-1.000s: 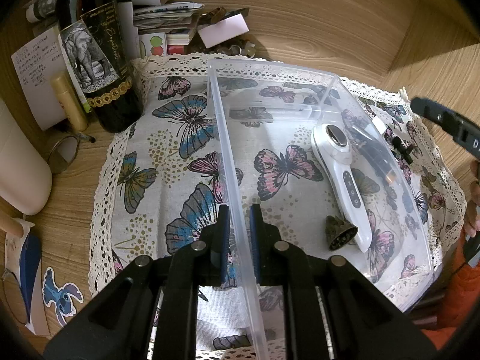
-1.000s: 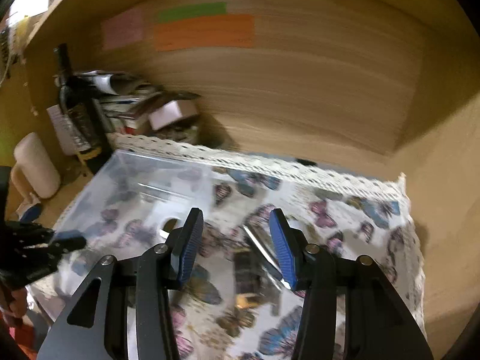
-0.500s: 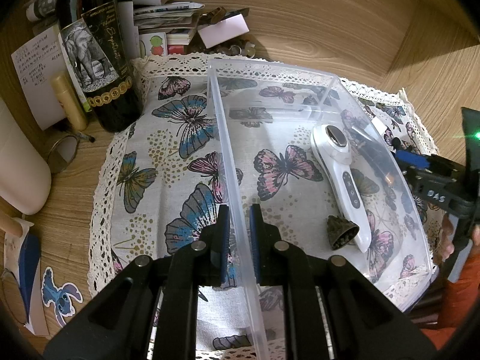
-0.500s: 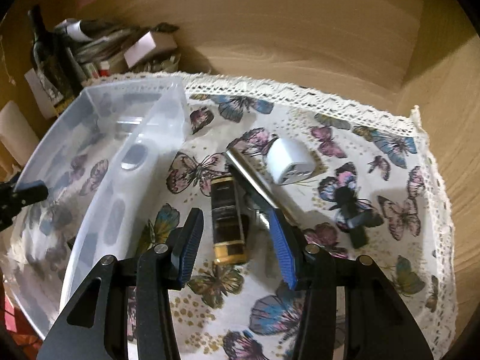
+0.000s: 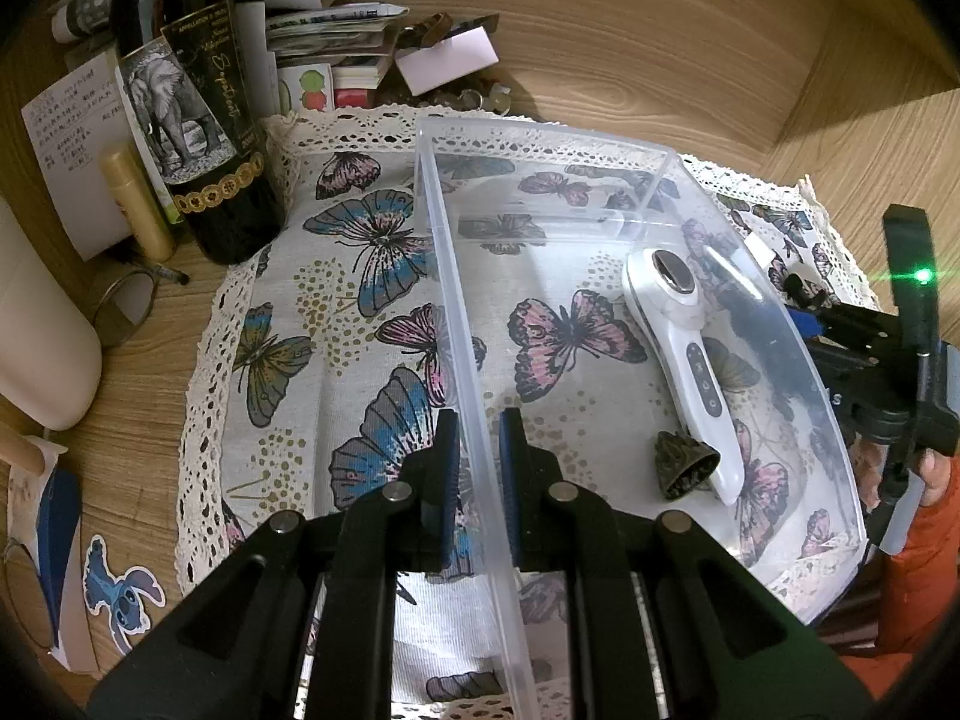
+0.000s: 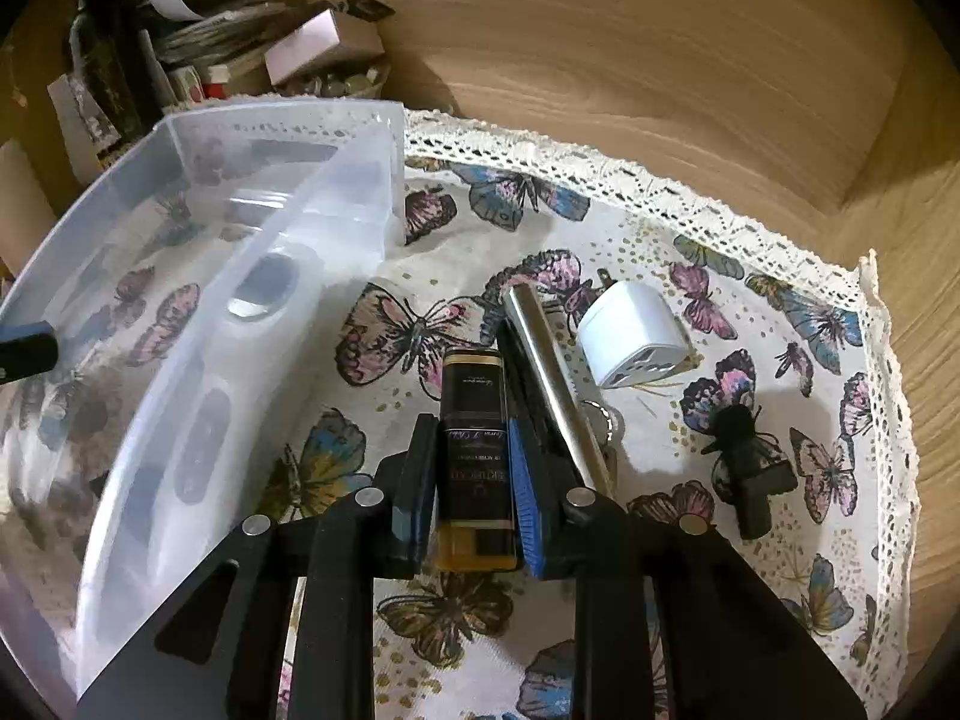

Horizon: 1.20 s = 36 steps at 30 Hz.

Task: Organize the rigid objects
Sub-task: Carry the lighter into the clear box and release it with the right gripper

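My left gripper (image 5: pixel 478 438) is shut on the left wall of a clear plastic bin (image 5: pixel 456 324), one finger on each side. Inside the bin lie a white handheld device (image 5: pixel 690 354) and a small dark bell (image 5: pixel 684 465). My right gripper (image 6: pixel 471 450) is closed around a dark flat bottle with amber liquid (image 6: pixel 474 456) that lies on the butterfly cloth (image 6: pixel 690 600) right of the bin (image 6: pixel 252 276). A silver tube (image 6: pixel 549 372), a white plug adapter (image 6: pixel 636 336) and a black clip (image 6: pixel 747 474) lie beside the bottle.
A wine bottle (image 5: pixel 192 96), a cork-coloured stick (image 5: pixel 135 204), papers and small boxes (image 5: pixel 336 42) crowd the back left. A white cylinder (image 5: pixel 36 330) stands at far left. Wooden walls close the back and right. My right gripper shows at the bin's right side (image 5: pixel 882 354).
My right gripper has dropped from above the table down to the cloth and its fingers have closed in on the dark bottle. My left gripper has held still on the bin wall.
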Available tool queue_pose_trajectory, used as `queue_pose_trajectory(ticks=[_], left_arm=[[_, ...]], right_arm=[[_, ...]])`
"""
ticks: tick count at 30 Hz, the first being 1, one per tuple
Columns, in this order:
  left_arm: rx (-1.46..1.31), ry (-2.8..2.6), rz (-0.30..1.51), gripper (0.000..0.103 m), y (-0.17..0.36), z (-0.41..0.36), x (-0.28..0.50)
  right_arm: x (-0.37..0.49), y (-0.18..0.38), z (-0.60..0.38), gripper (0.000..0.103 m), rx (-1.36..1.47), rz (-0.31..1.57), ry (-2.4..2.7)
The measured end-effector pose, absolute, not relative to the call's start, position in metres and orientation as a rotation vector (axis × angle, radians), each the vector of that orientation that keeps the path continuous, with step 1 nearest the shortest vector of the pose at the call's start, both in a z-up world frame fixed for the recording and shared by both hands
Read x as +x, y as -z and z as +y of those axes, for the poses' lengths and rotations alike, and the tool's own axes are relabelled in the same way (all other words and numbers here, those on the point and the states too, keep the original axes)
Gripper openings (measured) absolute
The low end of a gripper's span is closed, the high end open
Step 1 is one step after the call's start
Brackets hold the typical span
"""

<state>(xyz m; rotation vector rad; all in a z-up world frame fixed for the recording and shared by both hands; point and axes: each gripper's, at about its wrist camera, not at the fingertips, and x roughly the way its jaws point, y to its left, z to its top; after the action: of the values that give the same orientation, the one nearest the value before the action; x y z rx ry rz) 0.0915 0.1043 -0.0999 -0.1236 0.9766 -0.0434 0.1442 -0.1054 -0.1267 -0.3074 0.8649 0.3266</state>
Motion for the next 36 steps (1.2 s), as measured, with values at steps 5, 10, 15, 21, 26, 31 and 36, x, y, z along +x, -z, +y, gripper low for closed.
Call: queue_pose_trajectory(ticks=[5,10,15,21,26,31,36], left_arm=[[-0.124,0.043,0.977,0.013,0.100,0.104,0.091],[-0.125,0.043,0.976,0.013,0.100,0.104,0.092],[-0.124,0.043,0.976,0.013,0.100,0.104,0.091],[-0.124,0.043,0.976,0.013,0.100,0.104,0.091],[-0.124,0.043,0.976,0.013,0.100,0.104,0.091],[-0.124,0.043,0.975,0.013,0.100,0.103,0.092],[-0.124,0.047,0.975,0.013,0.099,0.102,0.093]], right_arm=[[0.135,0.107,-0.111,0.022,-0.262,0.814,-0.333],[0.124,0.076,-0.113,0.022,-0.231,0.728,-0.341],[0.114,0.046,-0.105,0.022,-0.218,0.643,-0.373],[0.107,0.027,-0.083,0.022,-0.222,0.585,-0.447],[0.104,0.031,-0.057,0.022,-0.252,0.594,-0.515],[0.106,0.045,-0.036,0.022,-0.293,0.637,-0.561],[0.115,0.066,-0.020,0.022,-0.317,0.721,-0.587]])
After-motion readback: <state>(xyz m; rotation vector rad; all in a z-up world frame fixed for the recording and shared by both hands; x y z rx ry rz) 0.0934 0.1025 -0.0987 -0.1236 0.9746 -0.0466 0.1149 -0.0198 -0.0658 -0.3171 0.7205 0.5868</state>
